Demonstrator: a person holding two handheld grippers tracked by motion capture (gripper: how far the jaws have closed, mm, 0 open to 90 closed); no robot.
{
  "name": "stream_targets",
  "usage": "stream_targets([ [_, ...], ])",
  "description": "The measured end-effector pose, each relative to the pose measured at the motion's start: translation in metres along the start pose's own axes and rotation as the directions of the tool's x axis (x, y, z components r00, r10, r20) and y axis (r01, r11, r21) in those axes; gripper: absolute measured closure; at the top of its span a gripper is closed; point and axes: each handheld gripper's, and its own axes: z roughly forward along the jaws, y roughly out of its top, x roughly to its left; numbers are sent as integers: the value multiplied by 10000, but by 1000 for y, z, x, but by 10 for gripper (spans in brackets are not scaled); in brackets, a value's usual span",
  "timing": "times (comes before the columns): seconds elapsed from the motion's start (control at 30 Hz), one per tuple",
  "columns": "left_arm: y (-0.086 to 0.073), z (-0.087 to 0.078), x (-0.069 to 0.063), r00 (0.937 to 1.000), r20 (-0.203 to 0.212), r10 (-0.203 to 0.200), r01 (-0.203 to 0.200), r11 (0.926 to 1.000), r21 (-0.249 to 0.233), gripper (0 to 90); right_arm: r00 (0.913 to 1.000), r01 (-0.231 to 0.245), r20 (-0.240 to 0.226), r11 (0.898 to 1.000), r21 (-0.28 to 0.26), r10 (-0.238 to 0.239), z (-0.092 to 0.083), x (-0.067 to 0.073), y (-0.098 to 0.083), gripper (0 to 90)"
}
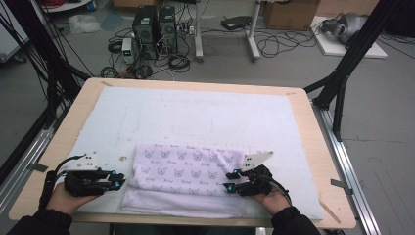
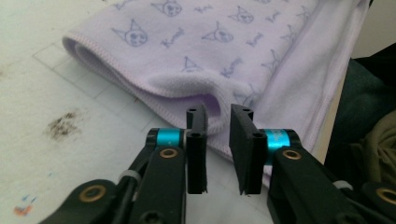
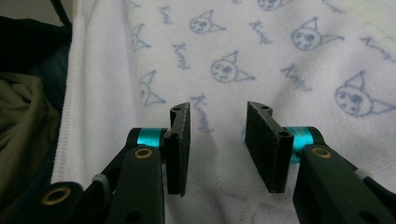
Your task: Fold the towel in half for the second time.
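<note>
In the high view, a folded lilac towel (image 1: 188,171) with a cat-face print lies on the white mat (image 1: 195,117) covering the table (image 1: 313,147), toward the six o'clock edge, its plain white underlayer showing along the near side. The left claw (image 1: 119,181) sits at the towel's nine o'clock end, just beside the fold; the right claw (image 1: 230,181) rests over the towel's three o'clock end (both hands come in from six o'clock).

In the left gripper view, the left claw (image 2: 218,147) stands a narrow gap apart, with nothing pinched; the towel's (image 2: 210,51) rolled corner lies just past the tips at twelve o'clock. A dark smudge (image 2: 63,125) marks the mat at nine o'clock.

In the right gripper view, the right claw (image 3: 218,144) stands moderately open above the printed towel (image 3: 261,51), gripping nothing, the cloth lying flat beneath the gap.
</note>
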Motion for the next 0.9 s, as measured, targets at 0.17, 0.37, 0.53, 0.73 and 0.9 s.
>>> stream_targets([
  [0.17, 11, 18, 1, 9996, 277, 66, -68, 9999, 74, 746, 9997, 220, -115, 9997, -51, -220, -2, 5, 0, 631],
  [0.37, 13, 32, 8, 9988, 476, 141, -156, 9994, 297, 850, 9998, 167, -125, 9998, -71, -168, -3, 3, -3, 629],
  [0.53, 14, 44, 10, 9977, 677, 104, -140, 9984, 539, 841, 9998, 153, -147, 9999, -45, -154, -1, 4, -3, 624],
  [0.73, 16, 57, 10, 9969, 782, 114, -183, 9959, 884, 798, 9995, 268, -181, 9996, 46, -267, 0, 4, -3, 618],
  [0.9, 13, 39, 8, 9990, 398, 227, -251, 9977, 629, 864, 9994, 298, -179, 9990, 327, -292, 4, 5, -5, 616],
])
